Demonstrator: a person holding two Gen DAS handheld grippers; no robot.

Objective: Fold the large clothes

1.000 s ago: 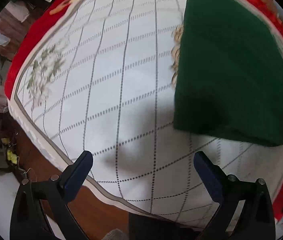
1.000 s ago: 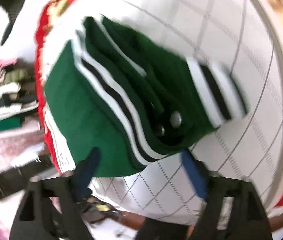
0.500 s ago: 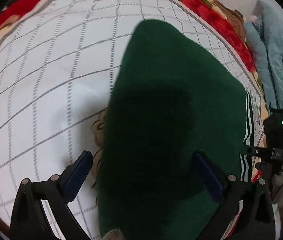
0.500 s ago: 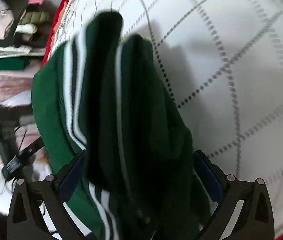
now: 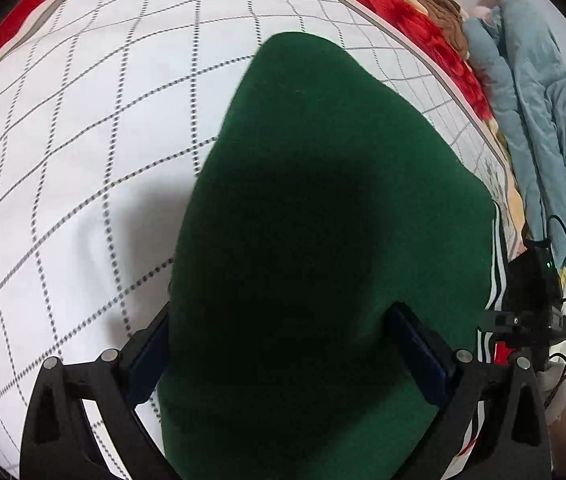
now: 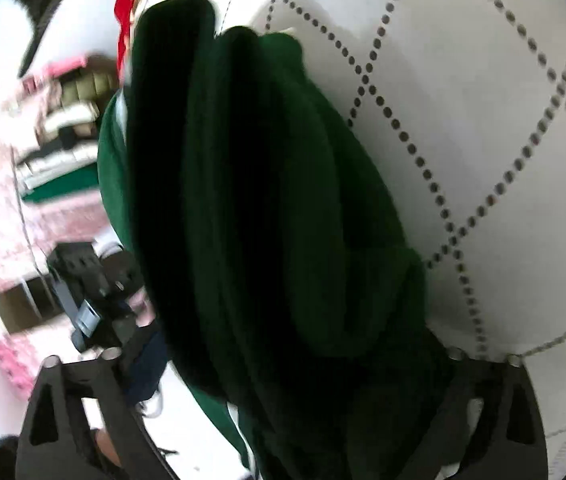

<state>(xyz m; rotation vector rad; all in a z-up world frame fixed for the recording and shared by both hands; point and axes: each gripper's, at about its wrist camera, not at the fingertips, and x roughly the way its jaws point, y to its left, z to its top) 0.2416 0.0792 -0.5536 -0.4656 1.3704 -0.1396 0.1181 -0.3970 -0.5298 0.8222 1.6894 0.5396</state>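
Observation:
A folded dark green garment (image 5: 315, 184) with white and black stripes on its right edge lies on the bed's white checked sheet (image 5: 83, 140). My left gripper (image 5: 283, 352) is open and straddles the near end of the fold, one finger on each side of the cloth. In the right wrist view the same green garment (image 6: 243, 200) appears as thick stacked folds seen edge-on. My right gripper (image 6: 295, 360) is open around it. Its left finger (image 6: 147, 364) shows, while the right finger is hidden by dark cloth. The right gripper's body (image 5: 531, 312) shows at the garment's striped side.
A red floral blanket (image 5: 415, 20) borders the sheet, with a brown cloth (image 5: 443, 16) and a pale blue coat (image 5: 535, 100) at the far right. A blurred stack of clothes (image 6: 63, 140) stands beyond the bed. The left gripper's body (image 6: 87, 300) is beside the garment.
Both grippers swung in from beside the garment and now have its folded ends between their open fingers. The right one went further over the folds in the last half second.

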